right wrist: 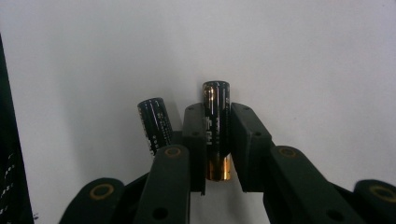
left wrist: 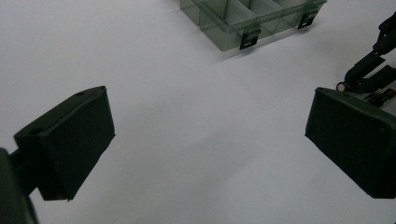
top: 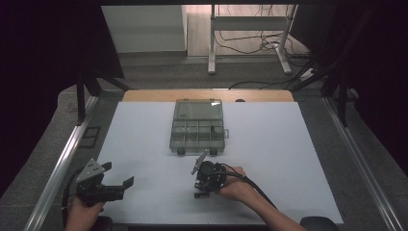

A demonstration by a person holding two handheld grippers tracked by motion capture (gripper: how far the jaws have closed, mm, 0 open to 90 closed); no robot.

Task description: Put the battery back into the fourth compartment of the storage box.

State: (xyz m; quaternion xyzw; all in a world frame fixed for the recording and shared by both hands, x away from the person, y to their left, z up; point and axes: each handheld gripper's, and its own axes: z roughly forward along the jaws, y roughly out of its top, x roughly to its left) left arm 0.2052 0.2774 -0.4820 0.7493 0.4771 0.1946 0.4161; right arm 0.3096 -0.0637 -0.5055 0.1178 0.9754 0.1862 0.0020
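Right tool (right wrist: 217, 140) is clenched on a battery (right wrist: 216, 116) lying lengthwise along its jaws, the compartment box (top: 198, 127) just beyond it, left tool (top: 115, 185) released.

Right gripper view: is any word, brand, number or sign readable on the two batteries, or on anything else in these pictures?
Battery between the right gripper's pads: pale print along its black wrap, too blurred to read.
Second battery lying beside it: small pale print, too blurred to read.
Clear compartment box: no text seen.
Left gripper: no text seen.
Nothing can be quoted.
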